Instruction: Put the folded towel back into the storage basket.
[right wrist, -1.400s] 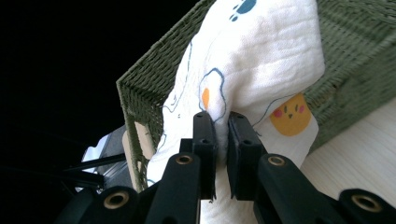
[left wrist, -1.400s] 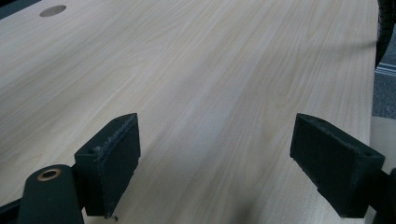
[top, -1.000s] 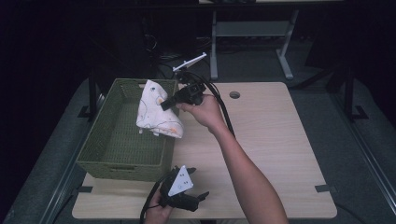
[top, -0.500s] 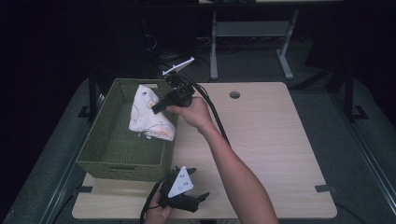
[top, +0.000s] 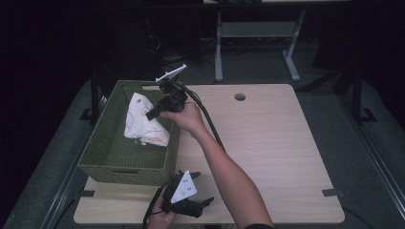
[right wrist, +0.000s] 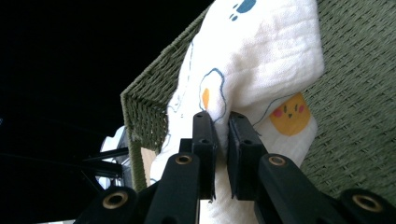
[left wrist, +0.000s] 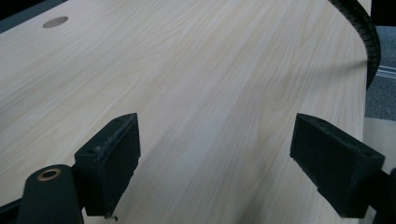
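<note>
Overhead, the high view places a green woven basket [top: 102, 155] at centre left of the frame, on the left part of a light wooden table [top: 267, 138]. A white printed cloth [top: 143, 121] hangs over the basket's interior, its lower end resting at or near the basket floor beside the right wall. The right gripper [top: 152, 114] reaches in from the right over the basket rim and grips the cloth at its upper right edge. The left gripper [top: 206, 202] lies low at the bottom centre of the frame, near the front table edge, well apart from the basket.

Left gripper view: the jaws stand wide apart with bare table [left wrist: 196, 79] between them. This gripper is released and carries nothing. A ribbed black cable [left wrist: 362, 28] curves through the upper right corner.

Right gripper view: the right gripper [right wrist: 220, 135] is clenched on a fold of the cloth [right wrist: 261, 56], which bunches up between the two black pads at centre frame. Woven basket wall [right wrist: 355, 107] fills the right side behind it.

Handling judgement: the cloth appears light, soft and limp, with no stiffness. It drapes and folds under its own weight, so it is not fragile. Expect it to sag below any grip point. A pinch on a gathered fold or a hem, as here, appears adequate. The woven basket rim may snag trailing fabric.
</note>
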The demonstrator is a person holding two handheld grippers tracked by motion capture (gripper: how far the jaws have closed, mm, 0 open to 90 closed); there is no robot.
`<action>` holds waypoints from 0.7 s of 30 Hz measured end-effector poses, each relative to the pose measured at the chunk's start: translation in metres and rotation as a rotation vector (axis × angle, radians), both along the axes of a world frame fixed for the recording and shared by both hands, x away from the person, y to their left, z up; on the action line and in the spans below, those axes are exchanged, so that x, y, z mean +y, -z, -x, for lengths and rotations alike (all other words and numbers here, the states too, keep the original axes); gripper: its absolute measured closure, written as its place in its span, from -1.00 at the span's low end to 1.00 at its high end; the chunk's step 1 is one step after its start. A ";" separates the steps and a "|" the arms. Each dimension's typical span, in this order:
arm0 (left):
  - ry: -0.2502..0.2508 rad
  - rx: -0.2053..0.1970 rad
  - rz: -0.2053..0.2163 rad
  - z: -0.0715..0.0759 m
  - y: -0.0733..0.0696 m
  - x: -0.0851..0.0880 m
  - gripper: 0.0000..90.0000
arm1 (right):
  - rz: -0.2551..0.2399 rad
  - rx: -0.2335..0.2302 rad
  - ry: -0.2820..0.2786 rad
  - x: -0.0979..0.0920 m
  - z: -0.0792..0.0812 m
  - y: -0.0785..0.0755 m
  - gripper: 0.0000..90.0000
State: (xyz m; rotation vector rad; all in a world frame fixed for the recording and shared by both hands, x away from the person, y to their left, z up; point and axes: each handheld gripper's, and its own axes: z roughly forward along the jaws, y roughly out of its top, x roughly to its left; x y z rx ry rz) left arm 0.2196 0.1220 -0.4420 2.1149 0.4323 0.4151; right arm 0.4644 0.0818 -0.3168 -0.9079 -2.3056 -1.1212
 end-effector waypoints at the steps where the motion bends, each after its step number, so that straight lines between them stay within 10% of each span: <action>1: -0.001 -0.002 0.002 0.000 0.000 0.000 -0.64 | -0.002 0.004 0.001 0.002 -0.001 0.002 0.83; 21: -0.002 -0.008 0.013 0.002 -0.001 0.003 -0.64 | 0.030 0.015 0.004 0.026 -0.012 0.023 0.62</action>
